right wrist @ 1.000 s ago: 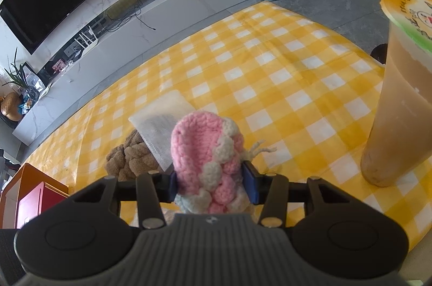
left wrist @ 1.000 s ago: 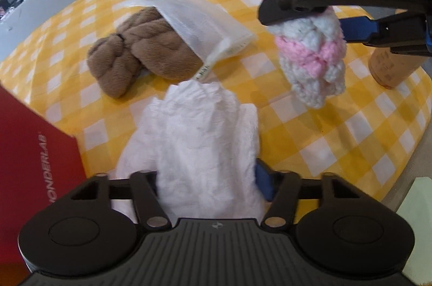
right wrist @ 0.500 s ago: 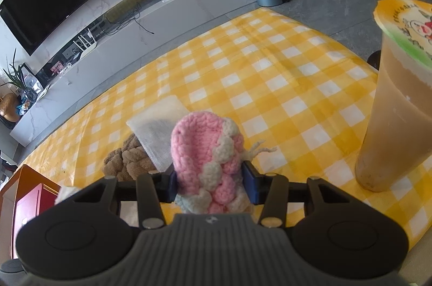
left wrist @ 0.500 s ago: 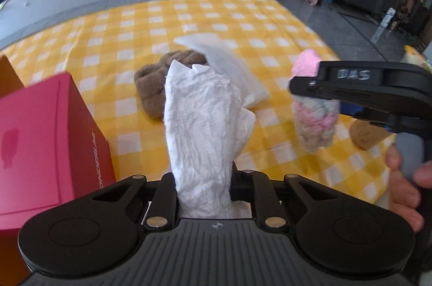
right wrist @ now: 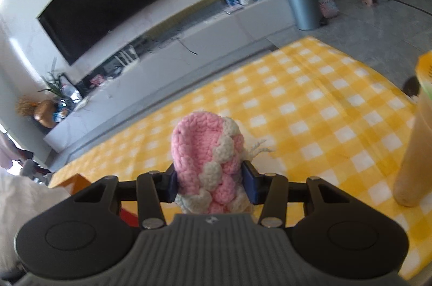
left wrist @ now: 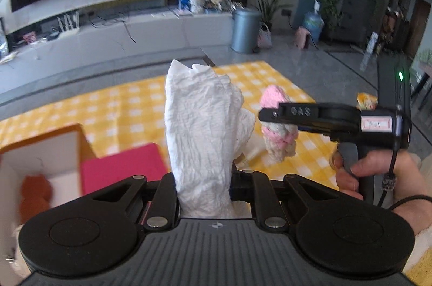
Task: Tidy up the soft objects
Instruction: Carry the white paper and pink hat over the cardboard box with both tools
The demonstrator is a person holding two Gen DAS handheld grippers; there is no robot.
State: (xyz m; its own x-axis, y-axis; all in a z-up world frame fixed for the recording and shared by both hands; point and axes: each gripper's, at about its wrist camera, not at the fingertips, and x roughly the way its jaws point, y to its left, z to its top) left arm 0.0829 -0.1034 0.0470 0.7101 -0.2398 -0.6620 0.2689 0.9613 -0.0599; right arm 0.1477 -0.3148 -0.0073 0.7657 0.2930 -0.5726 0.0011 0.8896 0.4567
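Both fingers clamped: left gripper (left wrist: pixel 203 178) pinching white cloth (left wrist: pixel 202 129), right gripper (right wrist: pixel 209 184) gripping pink-white knit (right wrist: pixel 206 159); cup (right wrist: pixel 413 151) beside.

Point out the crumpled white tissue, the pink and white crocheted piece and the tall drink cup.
Crumpled white tissue (left wrist: pixel 201 140), left wrist view, middle of the wad.
Pink and white crocheted piece (right wrist: pixel 206 159), right wrist view, its pink face.
Tall drink cup (right wrist: pixel 414 159), right wrist view, its side wall.

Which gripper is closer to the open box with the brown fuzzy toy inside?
Left. The left gripper, shut on the white tissue, is just beside the box. The right gripper, holding the pink knitted toy, is farther away across the tablecloth.
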